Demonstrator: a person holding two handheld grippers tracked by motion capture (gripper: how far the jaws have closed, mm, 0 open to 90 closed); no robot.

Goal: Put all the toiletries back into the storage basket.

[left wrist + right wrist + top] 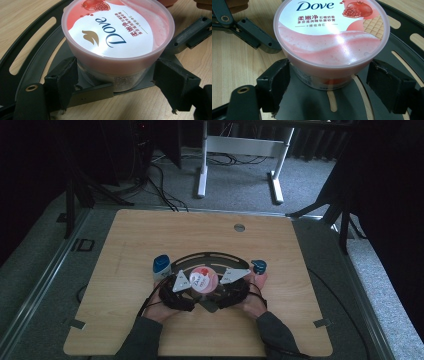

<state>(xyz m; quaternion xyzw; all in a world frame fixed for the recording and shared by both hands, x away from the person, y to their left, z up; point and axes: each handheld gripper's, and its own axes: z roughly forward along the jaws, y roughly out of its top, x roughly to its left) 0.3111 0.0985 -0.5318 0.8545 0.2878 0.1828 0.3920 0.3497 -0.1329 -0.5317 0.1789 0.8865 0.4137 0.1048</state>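
Pink Dove tub [203, 280] between left gripper [117, 82] and right gripper [329, 85]; jaws wide, gripping nothing (gaps both sides).

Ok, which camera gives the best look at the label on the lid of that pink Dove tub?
The right gripper view: the Dove tub sits close with its lid label upright, showing the logo and pomegranate picture. The left gripper view shows the tub equally close but with the label upside down. In the high view it is small and its text unreadable.

tub [117, 40] pink, white label w/ blue logo | jaws blk | table [150, 235] lt wood
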